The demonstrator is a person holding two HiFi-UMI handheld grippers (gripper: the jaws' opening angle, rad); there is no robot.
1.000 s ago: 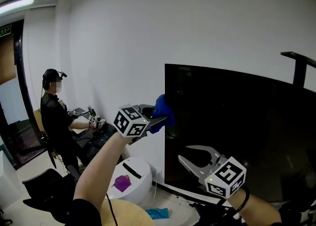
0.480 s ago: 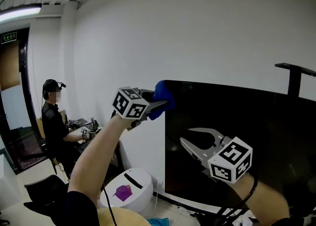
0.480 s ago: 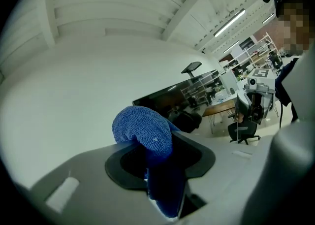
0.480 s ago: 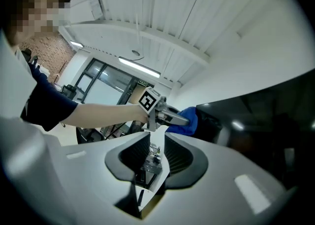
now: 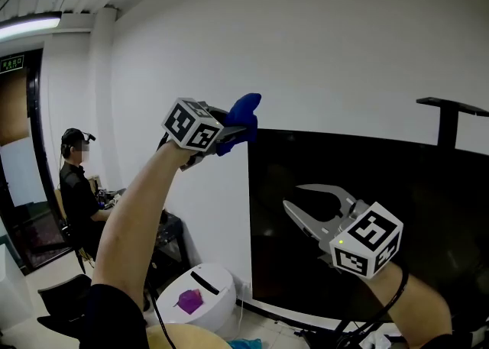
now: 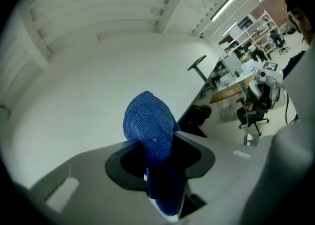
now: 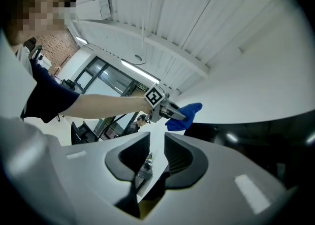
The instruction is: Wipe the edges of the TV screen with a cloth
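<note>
Above top-left corner of TV | left gripper fingers clench blue cloth | right gripper fingers apart, empty

We saw a blue knit cloth between the grey, black-padded jaws of the left gripper. Beyond the right gripper, also grey, the TV was glossy black and the wall white. Both grippers wore black-and-white square markers.
</note>
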